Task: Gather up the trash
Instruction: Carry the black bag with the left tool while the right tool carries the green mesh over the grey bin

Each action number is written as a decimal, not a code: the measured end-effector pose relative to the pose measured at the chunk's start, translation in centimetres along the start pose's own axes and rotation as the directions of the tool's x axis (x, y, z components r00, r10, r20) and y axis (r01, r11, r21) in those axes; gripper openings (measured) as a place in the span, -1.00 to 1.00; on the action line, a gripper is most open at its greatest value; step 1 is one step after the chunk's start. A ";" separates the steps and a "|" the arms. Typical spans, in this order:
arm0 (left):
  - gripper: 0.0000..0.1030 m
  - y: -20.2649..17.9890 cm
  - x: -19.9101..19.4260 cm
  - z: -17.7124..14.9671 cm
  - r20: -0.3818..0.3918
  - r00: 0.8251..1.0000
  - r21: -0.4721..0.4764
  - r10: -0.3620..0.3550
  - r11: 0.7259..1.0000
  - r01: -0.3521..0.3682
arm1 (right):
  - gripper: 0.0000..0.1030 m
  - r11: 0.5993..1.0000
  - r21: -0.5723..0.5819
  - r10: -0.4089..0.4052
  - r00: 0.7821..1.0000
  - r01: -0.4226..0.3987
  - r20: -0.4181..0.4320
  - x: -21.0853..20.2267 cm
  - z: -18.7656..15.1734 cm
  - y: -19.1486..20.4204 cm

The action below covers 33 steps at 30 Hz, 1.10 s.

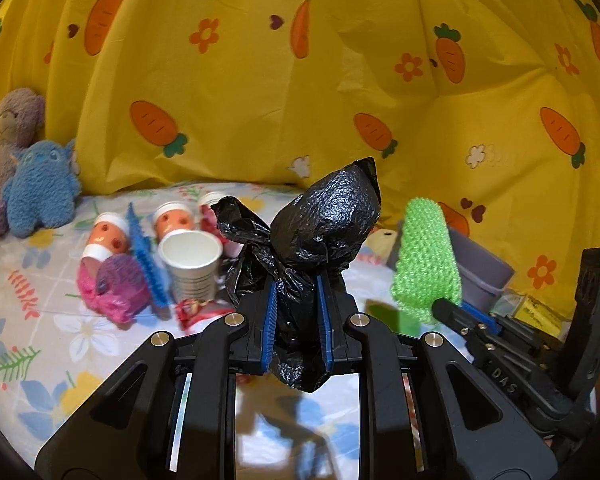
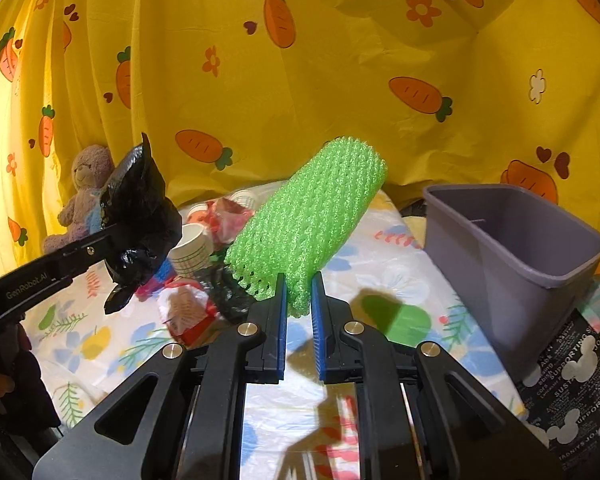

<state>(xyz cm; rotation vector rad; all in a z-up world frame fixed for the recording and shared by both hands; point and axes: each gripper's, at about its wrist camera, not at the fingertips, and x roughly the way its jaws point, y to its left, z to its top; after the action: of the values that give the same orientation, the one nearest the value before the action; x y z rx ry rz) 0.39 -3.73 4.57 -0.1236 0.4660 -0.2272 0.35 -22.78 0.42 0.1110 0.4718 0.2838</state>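
Left gripper [image 1: 296,280] is clamping a black plastic bag [image 1: 324,224], lifted above the floral sheet [image 1: 40,320]. Right gripper [image 2: 299,280] is pinching a green foam net [image 2: 312,216]. Purple bin [image 2: 512,248] is sitting right of it. Paper cup [image 1: 190,260], yogurt bottles [image 1: 108,240] and wrappers [image 2: 188,312] are cluttering the sheet behind; plush toys [image 1: 20,160] far left.

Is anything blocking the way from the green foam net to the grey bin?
Nothing visible. The right claw holds the green foam net above the bedsheet, and the grey bin stands open on its right.
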 end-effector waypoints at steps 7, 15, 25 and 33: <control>-0.66 -7.9 4.5 3.2 -0.003 0.993 0.085 -0.115 0.990 0.114 | -0.76 0.984 0.047 -0.175 0.984 0.173 0.043 -1.0 2.4 -6.2; -0.66 -13.5 10.4 5.0 -0.048 0.973 0.109 -0.225 0.967 0.229 | -0.76 0.949 0.097 -0.305 0.952 0.301 0.026 -0.6 4.2 -12.2; -0.66 -17.2 17.2 4.6 -0.171 0.932 0.090 -0.320 0.937 0.338 | -0.76 0.919 0.148 -0.360 0.931 0.364 -0.057 2.2 4.8 -17.0; -0.65 -18.6 20.1 4.6 -0.208 0.919 0.078 -0.335 0.931 0.357 | -0.76 0.907 0.166 -0.372 0.922 0.386 -0.106 3.7 3.7 -18.1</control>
<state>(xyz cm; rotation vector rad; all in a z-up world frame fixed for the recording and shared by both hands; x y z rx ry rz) 16.52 -26.30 3.14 -0.0710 0.6212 -0.6185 9.65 -39.09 -0.97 0.1870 0.5800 -0.1413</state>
